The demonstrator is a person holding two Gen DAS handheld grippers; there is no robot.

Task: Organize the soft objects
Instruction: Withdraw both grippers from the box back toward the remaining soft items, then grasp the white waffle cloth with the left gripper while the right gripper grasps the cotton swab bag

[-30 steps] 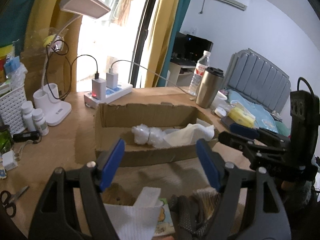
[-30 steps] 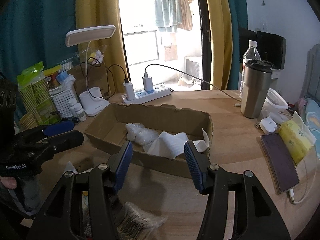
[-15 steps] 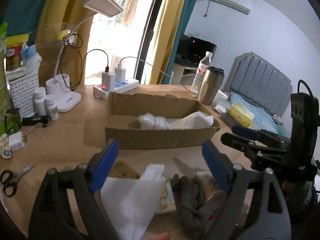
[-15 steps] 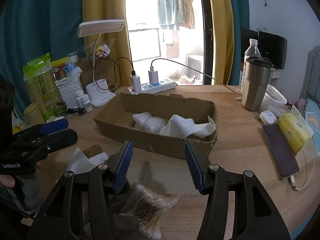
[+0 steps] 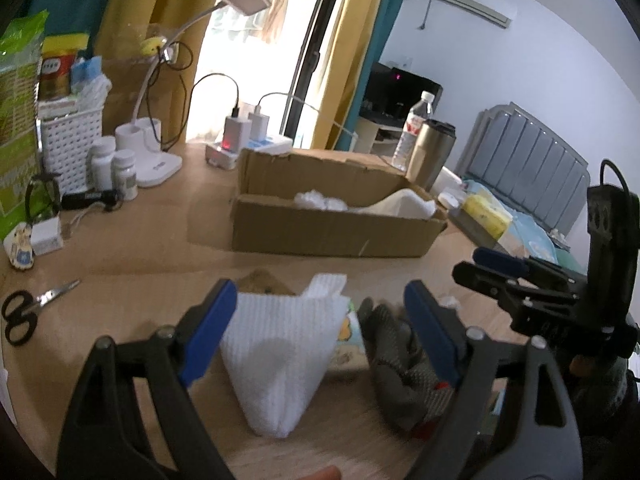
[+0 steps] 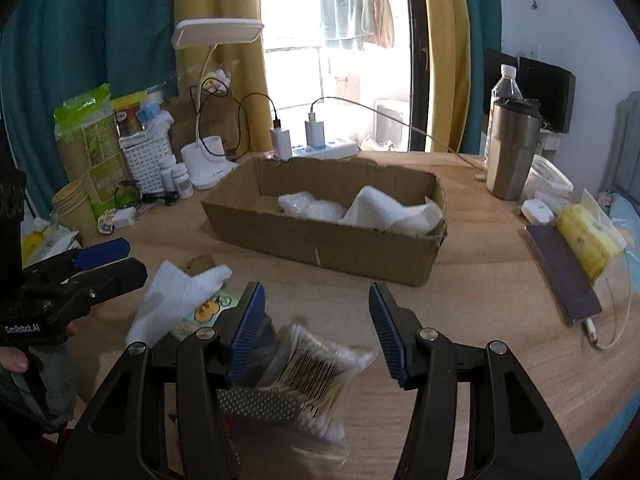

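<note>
Wooden desk (image 6: pixel 480 280) holds our cardboard box (image 6: pixel 332 240); both our left gripper (image 5: pixel 320 332) and right gripper (image 6: pixel 316 332) gape empty over the white cloth (image 5: pixel 280 356), which could slip if pinched shallowly.

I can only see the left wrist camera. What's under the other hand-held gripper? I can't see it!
Observer: The right hand-held gripper hangs open over a clear bag of cotton swabs.
Child: Ooh! And what's hiding past the left side of my picture?
Observer: A stack of paper cups stands in front of the green packet.
</note>
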